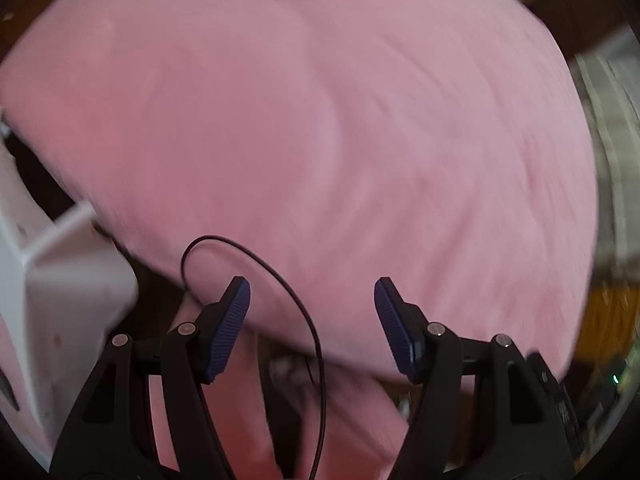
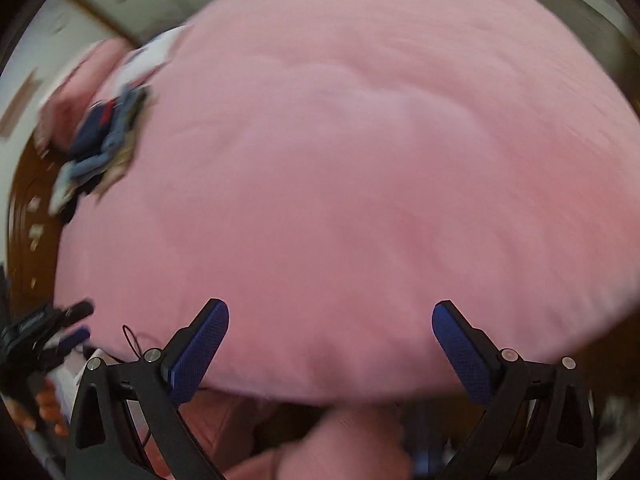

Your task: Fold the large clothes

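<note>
Left gripper [image 1: 312,320] and right gripper [image 2: 330,344] both gape wide, holding nothing. Pink cloth [image 1: 320,140] spreads beyond them. No writing is legible.

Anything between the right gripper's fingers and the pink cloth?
Nothing: the right gripper is open, with only the pink cloth showing past its bare gap, in the right wrist view.

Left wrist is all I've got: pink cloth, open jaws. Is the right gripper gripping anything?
Observer: No. The right gripper is open, over the pink cloth, nothing between its fingers.
Operator: Other clothes near it?
Observer: Yes, a blurred pile of blue clothes lies at the cloth's left edge in the right view.
Operator: Can it see my left gripper?
Observer: Likely: a dark tool with blue tips shows at its lower left, too blurred to read its jaws.
</note>
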A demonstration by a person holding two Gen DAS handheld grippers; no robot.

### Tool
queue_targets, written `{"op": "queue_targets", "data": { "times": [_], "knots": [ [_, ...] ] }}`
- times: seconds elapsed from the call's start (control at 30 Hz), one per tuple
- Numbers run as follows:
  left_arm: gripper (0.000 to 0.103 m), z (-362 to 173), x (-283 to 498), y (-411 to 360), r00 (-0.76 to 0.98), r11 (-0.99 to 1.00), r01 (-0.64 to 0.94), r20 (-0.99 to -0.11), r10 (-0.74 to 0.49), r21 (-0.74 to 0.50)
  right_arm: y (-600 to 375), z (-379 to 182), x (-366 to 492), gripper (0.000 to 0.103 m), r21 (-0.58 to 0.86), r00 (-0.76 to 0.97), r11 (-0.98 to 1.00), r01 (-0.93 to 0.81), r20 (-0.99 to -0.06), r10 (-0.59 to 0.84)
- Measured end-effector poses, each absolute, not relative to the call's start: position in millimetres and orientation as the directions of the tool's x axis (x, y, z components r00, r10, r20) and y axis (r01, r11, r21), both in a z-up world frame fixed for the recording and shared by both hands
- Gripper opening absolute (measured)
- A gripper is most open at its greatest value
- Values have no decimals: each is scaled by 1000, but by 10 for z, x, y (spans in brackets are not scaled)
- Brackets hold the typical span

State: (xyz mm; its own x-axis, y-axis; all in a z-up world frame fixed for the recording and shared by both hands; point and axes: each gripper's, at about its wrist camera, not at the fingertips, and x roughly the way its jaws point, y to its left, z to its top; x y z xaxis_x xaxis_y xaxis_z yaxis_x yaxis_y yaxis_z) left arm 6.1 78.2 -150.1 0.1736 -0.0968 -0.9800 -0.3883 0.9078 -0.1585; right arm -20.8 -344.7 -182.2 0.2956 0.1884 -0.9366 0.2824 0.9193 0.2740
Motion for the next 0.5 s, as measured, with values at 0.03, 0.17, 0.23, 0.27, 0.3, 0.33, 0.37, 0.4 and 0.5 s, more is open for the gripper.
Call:
{"op": "queue_targets", "data": {
  "times": [0.03,0.17,0.23,0.27,0.3,0.33,0.37,0.4,0.5],
  "knots": [
    [62,-1452,5,660,157,923,-357,-983,-95,-146,-3658,-1790,-414,103,273,284,895,353,-943,175],
    [62,-1111,-186,84,187,984,-167,-982,-31,-63,-4202,-1693,-935,103,287,287,795,535,-946,148],
    [62,-981,-237,-95,205,991,-119,-978,-29,-54,-4334,-1626,-1075,103,258,262,774,578,-957,123],
    [62,-939,-242,-140,212,993,-105,-977,-34,-57,-4251,-1590,-1021,103,239,247,778,582,-962,111],
    [62,-885,-251,-196,221,994,-89,-974,-39,-60,-4297,-1543,-1095,103,220,232,788,575,-968,101],
    [62,-840,-236,-233,227,996,-69,-973,-44,-61,-4358,-1468,-1178,103,194,215,814,547,-973,88],
    [62,-807,-227,-270,231,997,-50,-972,-47,-60,-4325,-1433,-1167,103,183,211,833,523,-974,82],
    [62,-719,-140,-246,238,998,-30,-970,-47,-55,-4254,-1385,-1134,103,166,205,858,486,-976,73],
    [62,-598,-73,-297,239,999,-18,-971,-29,-34,-4059,-1269,-1079,103,98,177,910,403,-984,28]
  ]
}}
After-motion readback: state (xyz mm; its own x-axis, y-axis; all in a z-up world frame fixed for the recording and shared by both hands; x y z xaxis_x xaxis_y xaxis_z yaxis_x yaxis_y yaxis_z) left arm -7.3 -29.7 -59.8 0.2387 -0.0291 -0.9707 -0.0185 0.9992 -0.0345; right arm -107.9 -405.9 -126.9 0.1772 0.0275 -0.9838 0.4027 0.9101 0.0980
